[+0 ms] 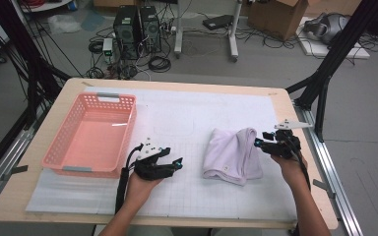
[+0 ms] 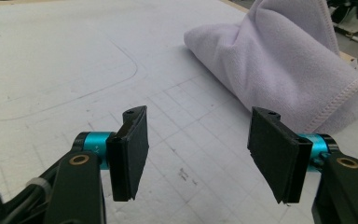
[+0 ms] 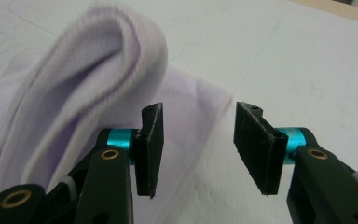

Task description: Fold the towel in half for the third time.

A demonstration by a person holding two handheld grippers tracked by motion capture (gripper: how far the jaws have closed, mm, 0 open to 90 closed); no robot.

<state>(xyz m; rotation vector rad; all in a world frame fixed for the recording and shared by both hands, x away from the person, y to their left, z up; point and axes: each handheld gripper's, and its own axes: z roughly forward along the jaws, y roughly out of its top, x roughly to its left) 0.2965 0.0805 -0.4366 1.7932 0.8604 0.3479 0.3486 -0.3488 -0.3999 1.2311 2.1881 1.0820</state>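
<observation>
The towel (image 1: 232, 155) lies bunched on the white mat (image 1: 187, 118), between the left gripper (image 1: 170, 160) and the right gripper (image 1: 265, 140), right of a pink basket (image 1: 91, 135). Left gripper view: jaws apart, nothing between them; the towel's top is cut off. Right gripper view: jaws apart over blurred folds, no cloth pinched.

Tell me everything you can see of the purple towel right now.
The purple towel is pale lilac, soft and fleecy-looking, with a stitched hem along its edge. It lies in a loosely folded, bunched heap on the white gridded mat, right of centre, one fold standing up in a rounded ridge. The right tool sits at its right edge with jaws apart and nothing between the pads. The left tool is open, apart from it on the mat. The pink basket stands well to its left.
</observation>
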